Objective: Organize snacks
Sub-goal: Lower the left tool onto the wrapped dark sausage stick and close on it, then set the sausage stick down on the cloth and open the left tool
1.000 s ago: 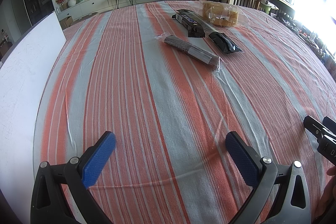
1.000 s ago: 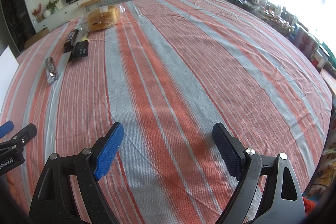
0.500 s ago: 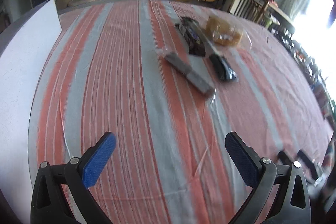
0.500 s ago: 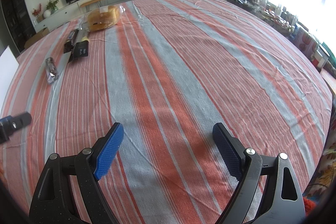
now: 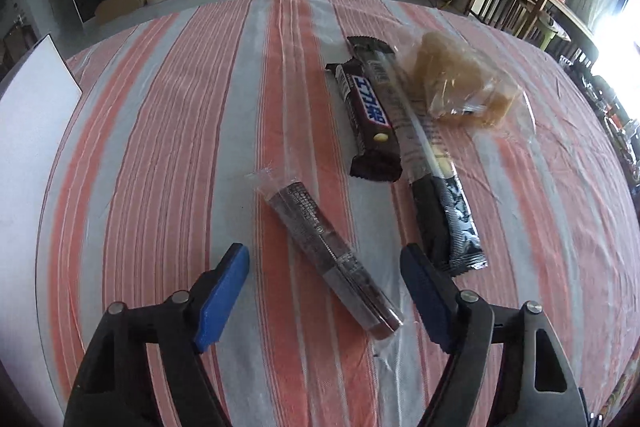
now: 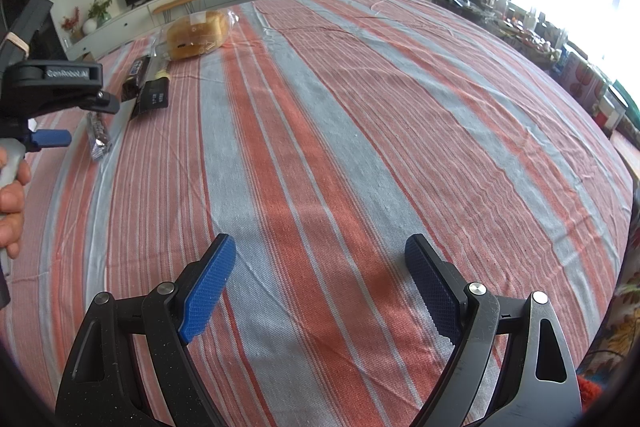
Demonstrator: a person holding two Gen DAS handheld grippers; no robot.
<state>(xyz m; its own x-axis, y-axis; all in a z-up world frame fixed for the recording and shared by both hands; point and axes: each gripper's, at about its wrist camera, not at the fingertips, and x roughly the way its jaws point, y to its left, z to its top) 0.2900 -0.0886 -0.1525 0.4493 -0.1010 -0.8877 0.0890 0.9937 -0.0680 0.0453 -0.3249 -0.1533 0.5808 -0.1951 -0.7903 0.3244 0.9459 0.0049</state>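
Note:
Four snacks lie on the striped tablecloth [image 5: 160,147]. They are a cookie roll in clear wrap [image 5: 316,239], a brown chocolate bar [image 5: 370,119], a long black-and-clear pack [image 5: 424,163] and bread in a clear bag [image 5: 460,83]. My left gripper [image 5: 323,249] hovers over the near end of the cookie roll. Its jaws are closing, the roll lies between them, and the blue pads [image 5: 224,287] stand apart from it. My right gripper [image 6: 320,247] is open over bare cloth. In the right wrist view the left gripper [image 6: 80,123] sits far left beside the roll [image 6: 98,135], with the bread [image 6: 196,35] behind.
A white board [image 5: 32,147] stands along the table's left edge. A person's hand [image 6: 12,203] holds the left gripper's handle. Wooden chairs [image 5: 508,7] and a cluttered side table [image 6: 560,47] flank the far right side. Striped cloth stretches wide around the right gripper.
The left gripper has moved forward across the table up to the snacks, and its jaws have narrowed around the cookie roll. The right gripper has stayed put.

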